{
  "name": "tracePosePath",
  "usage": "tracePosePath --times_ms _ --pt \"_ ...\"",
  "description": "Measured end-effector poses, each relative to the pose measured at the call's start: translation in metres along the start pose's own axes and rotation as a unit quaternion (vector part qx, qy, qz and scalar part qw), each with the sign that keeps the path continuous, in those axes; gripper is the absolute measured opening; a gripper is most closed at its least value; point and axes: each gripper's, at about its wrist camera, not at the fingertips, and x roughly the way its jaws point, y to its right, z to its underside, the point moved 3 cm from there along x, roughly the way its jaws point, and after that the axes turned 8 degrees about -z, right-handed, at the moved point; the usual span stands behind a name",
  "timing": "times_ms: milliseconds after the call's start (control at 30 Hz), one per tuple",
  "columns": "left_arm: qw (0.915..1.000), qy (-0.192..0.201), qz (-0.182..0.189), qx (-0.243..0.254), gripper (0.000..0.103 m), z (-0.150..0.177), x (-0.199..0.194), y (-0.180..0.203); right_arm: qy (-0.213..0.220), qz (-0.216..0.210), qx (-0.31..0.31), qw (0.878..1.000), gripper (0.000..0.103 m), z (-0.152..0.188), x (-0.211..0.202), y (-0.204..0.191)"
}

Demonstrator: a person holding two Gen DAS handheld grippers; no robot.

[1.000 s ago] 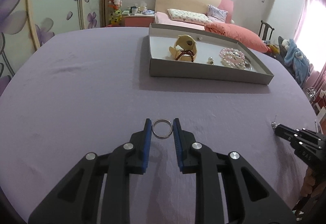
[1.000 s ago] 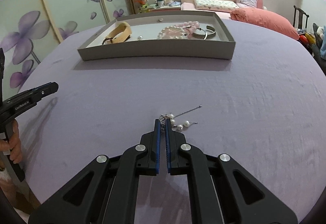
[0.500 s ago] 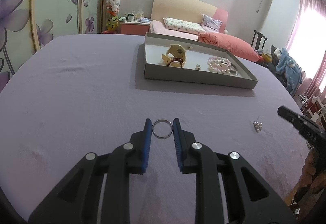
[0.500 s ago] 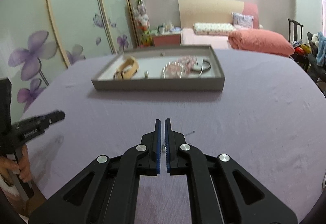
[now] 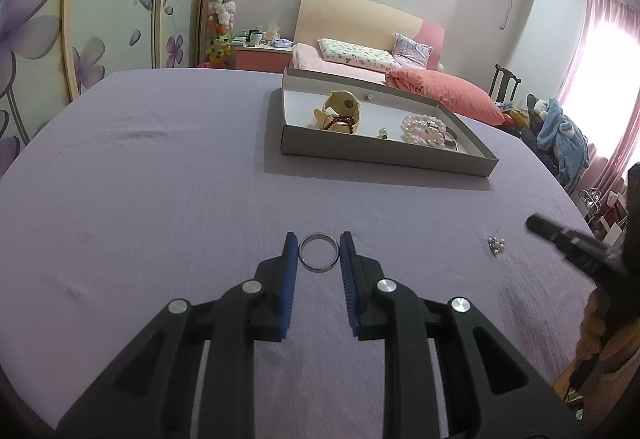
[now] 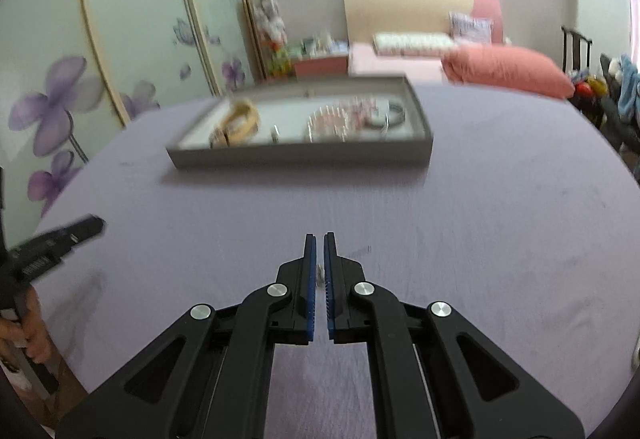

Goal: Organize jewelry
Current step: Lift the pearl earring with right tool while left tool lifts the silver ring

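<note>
Between the blue pads of the left gripper (image 5: pixel 319 245): silver ring (image 5: pixel 319 257), flat on the purple cloth (image 5: pixel 160 175), jaws apart with a sliver of gap either side, not yet touching. Pick-up step by the look of it; next move calls for an even squeeze across the band, then a lift and carry toward the grey tray (image 5: pixel 384 156) farther up the table. Thin, hard and slick, so likely to skate or flip if pinched off-centre. Right gripper (image 6: pixel 319 239) lifted and in motion, view blurred; jaws nearly together with something small and pale (image 6: pixel 319 273) showing in the slit. Whether actually clamped, cannot tell. Pearl cluster piece (image 5: pixel 495 245) visible from the left wrist view just ahead of the right gripper's tip, seemingly resting on the cloth; held or merely lying there, also unclear. Inside the tray: cream bangle (image 5: pixel 340 109) with a dark red bead bracelet (image 5: pixel 340 121) draped on it at the left, small beads (image 5: pixel 383 133) mid-tray, pink pearl bracelets (image 5: pixel 424 129) at the right, metal cuff (image 6: pixel 390 114) beside those. Ring and pearl piece both outside the tray as yet.
</note>
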Motion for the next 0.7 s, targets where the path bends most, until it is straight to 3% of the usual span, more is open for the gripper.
tracePosePath --times_ms 33,67,100,367,433,467,500,633,700 --pt "1.0000 0.000 0.000 0.000 0.022 0.000 -0.001 0.000 -0.010 0.003 0.006 1.000 0.019 0.003 0.005 0.002" --pt "1.0000 0.000 -0.001 -0.001 0.022 0.000 -0.001 -0.001 -0.015 0.003 0.011 1.000 0.044 0.005 0.008 0.003" --pt "1.0000 0.000 -0.002 -0.001 0.022 0.000 -0.001 -0.001 -0.018 0.002 0.015 1.000 0.059 0.007 0.011 0.004" --pt "1.0000 -0.005 -0.001 -0.003 0.022 0.001 0.004 -0.002 -0.061 0.027 0.007 0.998 0.060 0.016 0.031 0.006" --pt "1.0000 -0.006 -0.001 -0.003 0.022 0.001 0.004 -0.002 -0.067 0.038 -0.011 0.997 0.044 0.017 0.034 0.000" --pt "1.0000 -0.006 -0.001 -0.004 0.022 0.001 0.005 -0.002 -0.068 0.046 -0.021 0.996 0.022 0.018 0.034 -0.002" --pt "1.0000 -0.006 -0.001 -0.004 0.022 0.001 0.005 -0.001 -0.069 0.042 -0.025 0.996 0.013 0.018 0.033 -0.002" --pt "1.0000 -0.006 0.002 -0.006 0.022 0.002 0.006 -0.002 -0.066 0.037 -0.003 0.997 0.012 0.018 0.028 0.009" --pt "1.0000 -0.005 0.002 -0.005 0.022 0.003 0.005 -0.002 -0.038 0.023 0.012 0.999 0.012 0.017 0.017 0.014"
